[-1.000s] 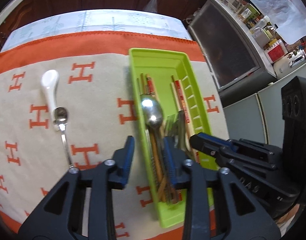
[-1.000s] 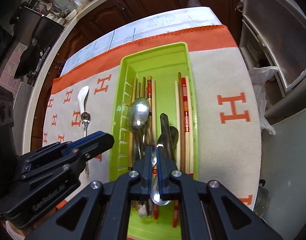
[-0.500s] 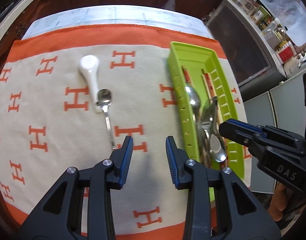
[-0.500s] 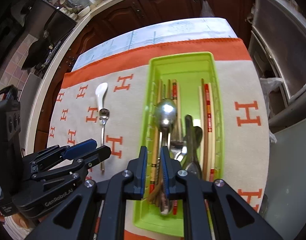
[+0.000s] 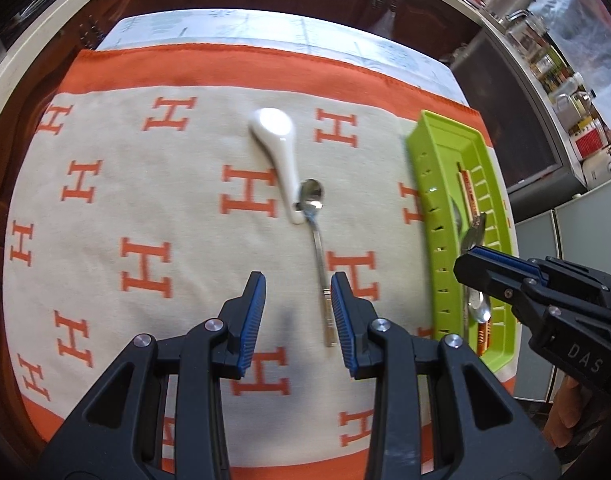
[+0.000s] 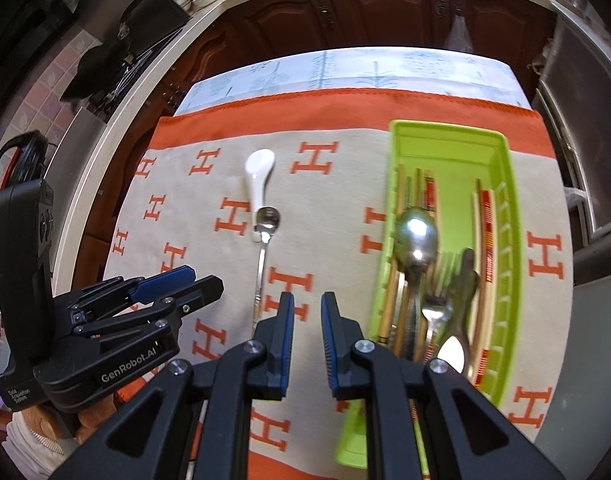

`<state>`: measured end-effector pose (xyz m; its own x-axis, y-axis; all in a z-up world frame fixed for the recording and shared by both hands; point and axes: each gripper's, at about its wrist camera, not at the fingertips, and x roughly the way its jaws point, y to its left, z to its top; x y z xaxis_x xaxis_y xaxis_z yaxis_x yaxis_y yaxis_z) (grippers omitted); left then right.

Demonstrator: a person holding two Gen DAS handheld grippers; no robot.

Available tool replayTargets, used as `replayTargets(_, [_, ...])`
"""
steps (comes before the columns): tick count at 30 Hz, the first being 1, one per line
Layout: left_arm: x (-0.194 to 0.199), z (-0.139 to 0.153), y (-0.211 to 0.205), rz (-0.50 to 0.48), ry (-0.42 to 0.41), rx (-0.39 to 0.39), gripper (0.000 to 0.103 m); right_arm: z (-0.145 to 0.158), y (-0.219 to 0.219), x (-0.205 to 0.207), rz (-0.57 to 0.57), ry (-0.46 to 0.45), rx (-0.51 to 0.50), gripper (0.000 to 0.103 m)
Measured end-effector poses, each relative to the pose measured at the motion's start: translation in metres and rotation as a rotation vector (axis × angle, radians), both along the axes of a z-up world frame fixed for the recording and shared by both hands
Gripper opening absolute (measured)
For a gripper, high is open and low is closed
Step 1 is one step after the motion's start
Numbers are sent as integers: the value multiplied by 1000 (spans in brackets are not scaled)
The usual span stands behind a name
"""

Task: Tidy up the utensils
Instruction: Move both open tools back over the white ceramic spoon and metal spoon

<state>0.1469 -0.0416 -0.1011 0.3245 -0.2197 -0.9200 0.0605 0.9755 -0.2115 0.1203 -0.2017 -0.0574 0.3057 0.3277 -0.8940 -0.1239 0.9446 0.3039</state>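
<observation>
A small metal spoon (image 5: 311, 198) lies on the cloth, its bowl touching the handle of a white ceramic spoon (image 5: 279, 152). My left gripper (image 5: 297, 300) hangs open above the metal spoon's handle end, which shows just inside its right finger. The green tray (image 5: 433, 240) at the right holds several utensils. In the right wrist view my right gripper (image 6: 307, 312) stands open with a narrow, empty gap, over the cloth just left of the tray (image 6: 445, 128). A large spoon (image 6: 415, 236), a fork (image 6: 437, 312) and chopsticks (image 6: 485, 220) lie inside. The left gripper (image 6: 185, 280) shows at the left.
An orange-bordered beige cloth (image 5: 145, 200) with orange H marks covers the table. Dark wooden cabinets (image 6: 385, 12) stand beyond the far edge, and an oven front (image 5: 517, 132) stands at the right. A hand (image 6: 93, 420) holds the left gripper's body.
Both grippers moved left, off the tray. The right gripper's jaws parted from a spoon, which now lies in the tray. The left gripper now hangs over the metal spoon's handle.
</observation>
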Motion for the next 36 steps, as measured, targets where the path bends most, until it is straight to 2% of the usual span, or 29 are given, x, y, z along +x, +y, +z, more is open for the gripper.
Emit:
replayTargets(4, [3, -1, 22, 21, 0, 2, 30, -2, 19, 9, 19, 10, -11, 14])
replayTargets(8, [10, -7, 44, 54, 18, 2, 31, -8, 37, 21, 31, 25, -20, 24])
replayTargets(14, [18, -21, 71, 103, 52, -4, 31, -27, 56, 40, 32, 63, -17, 24])
replayTargets(20, [22, -34, 82, 125, 79, -14, 31, -59, 75, 54, 44, 134, -32, 24])
replayTargets(26, [28, -41, 84, 133, 92, -24, 31, -83, 95, 57, 55, 167, -100, 24])
replayTargets(29, [30, -43, 83, 131, 97, -26, 31, -84, 105, 53, 56, 127, -169, 24])
replayTargets(31, [34, -44, 80, 126, 100, -25, 31, -84, 111, 49, 57, 101, -212, 23])
replayTargets(33, [36, -44, 77, 125, 101, -23, 31, -85, 117, 44, 70, 67, -280, 13])
replayTargets(36, [41, -43, 70, 119, 101, -26, 31, -85, 117, 40, 76, 44, -304, 5])
